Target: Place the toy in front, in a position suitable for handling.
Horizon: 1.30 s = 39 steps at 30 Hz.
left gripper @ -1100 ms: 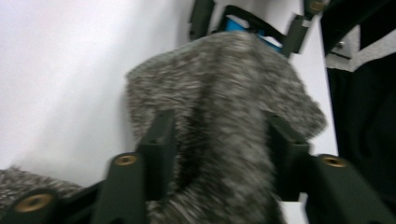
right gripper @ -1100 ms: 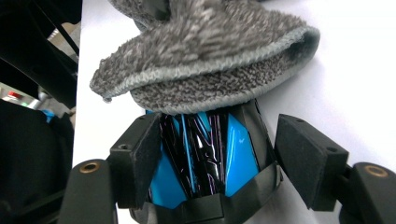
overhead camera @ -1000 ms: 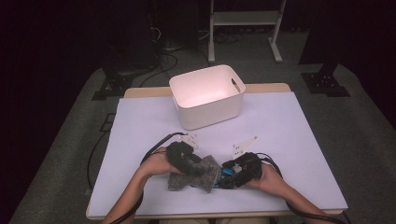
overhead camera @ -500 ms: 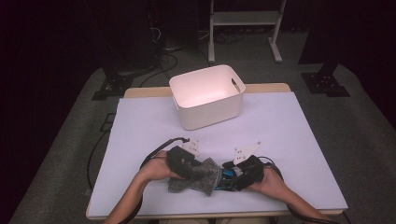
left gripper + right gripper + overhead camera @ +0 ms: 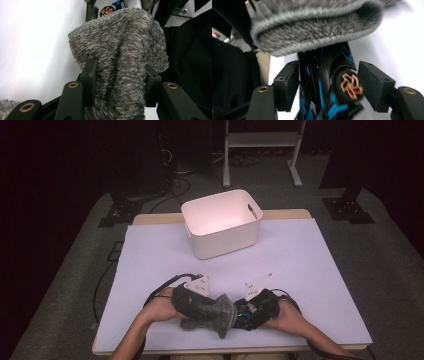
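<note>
A: The left gripper (image 5: pixel 200 301) sits at about seven o'clock on the table (image 5: pixel 320 265), near the front edge. Its jaws have just been closing, and in the left gripper view the two pads (image 5: pixel 89 80) are clamped on a bunched fold of the grey fuzzy pouch (image 5: pixel 122 50).

B: And where does the pouch lie against that gripper?

A: It runs straight out from between the jaws toward twelve o'clock in that view, its stitched rim at the far end. From the high view the pouch (image 5: pixel 210 312) spreads from the left gripper toward three o'clock, ending right against the right gripper (image 5: pixel 250 312).

B: What does the right one have?

A: A black and blue object (image 5: pixel 329 87) with an orange emblem on a round end. It stands between the right gripper's jaws, and those jaws have just been closing a little. The left pad looks to be against it; at the right pad I cannot tell whether there is contact, so I cannot say whether it is gripped.

B: How does the object sit relative to the pouch?

A: In the right gripper view the pouch's open mouth (image 5: pixel 312 27) hangs at twelve o'clock, just beyond the object's upper part, which runs up under the rim. Whether it is inside I cannot tell.

B: Anything else on the table?

A: A white bin (image 5: pixel 222 242) at twelve o'clock, well apart from both grippers.
</note>
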Available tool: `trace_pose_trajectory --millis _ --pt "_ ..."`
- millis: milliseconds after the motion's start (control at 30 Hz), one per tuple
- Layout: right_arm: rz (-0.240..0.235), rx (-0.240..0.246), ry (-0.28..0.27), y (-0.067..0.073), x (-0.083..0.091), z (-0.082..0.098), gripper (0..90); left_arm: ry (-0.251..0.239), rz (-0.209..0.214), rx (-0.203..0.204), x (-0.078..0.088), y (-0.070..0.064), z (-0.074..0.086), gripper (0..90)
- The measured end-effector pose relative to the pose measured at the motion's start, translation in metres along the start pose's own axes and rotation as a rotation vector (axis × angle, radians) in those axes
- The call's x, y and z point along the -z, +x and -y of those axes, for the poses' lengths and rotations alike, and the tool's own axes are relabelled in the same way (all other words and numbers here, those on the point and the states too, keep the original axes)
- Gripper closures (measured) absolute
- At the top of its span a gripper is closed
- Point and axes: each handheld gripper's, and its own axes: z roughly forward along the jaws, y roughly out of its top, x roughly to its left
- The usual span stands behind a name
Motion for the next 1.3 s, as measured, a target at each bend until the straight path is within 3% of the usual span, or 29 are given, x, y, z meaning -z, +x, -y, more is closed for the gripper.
trace_pose_trajectory --millis 200,367,500,633,733,867,967,1067,1100,1233,1300 --pt "-0.054 0.035 0.033 0.009 -0.012 -0.004 40.0 -0.014 0.053 -0.012 0.003 -0.007 0.0 58.4" --pt "-0.096 0.041 0.044 0.012 -0.02 -0.003 53.3 -0.048 0.074 0.003 0.004 -0.008 0.004 57.5" --pt "-0.088 0.081 0.042 0.017 -0.02 -0.003 55.2 -0.054 0.063 -0.015 0.004 -0.011 0.005 66.6" --pt "-0.079 0.097 0.041 0.018 -0.019 -0.003 55.4 -0.049 0.048 -0.076 0.004 -0.016 0.0 72.9" --pt "-0.044 0.12 0.036 0.015 -0.016 -0.005 55.4 -0.036 0.005 -0.099 0.005 -0.017 -0.006 73.9" --pt "-0.016 0.129 -0.001 0.004 -0.009 -0.011 55.4 -0.025 -0.059 -0.111 0.013 -0.007 -0.018 74.4" --pt "0.005 0.123 -0.008 -0.007 -0.008 -0.015 55.4 0.031 -0.1 -0.124 0.01 0.0 -0.025 74.4" --pt "-0.001 0.097 0.014 -0.014 -0.017 -0.011 55.2 0.113 -0.102 -0.126 -0.003 0.007 -0.025 74.4" --pt "-0.007 0.087 0.028 -0.015 -0.021 -0.009 54.7 0.087 -0.097 -0.117 -0.004 0.007 -0.024 74.4" --pt "-0.045 0.026 -0.013 -0.018 -0.013 -0.005 45.0 0.052 -0.078 -0.087 -0.003 0.009 -0.019 74.6" --pt "-0.029 0.019 -0.026 -0.017 -0.003 0.0 42.5 0.052 -0.082 -0.093 -0.001 0.008 -0.018 74.6"
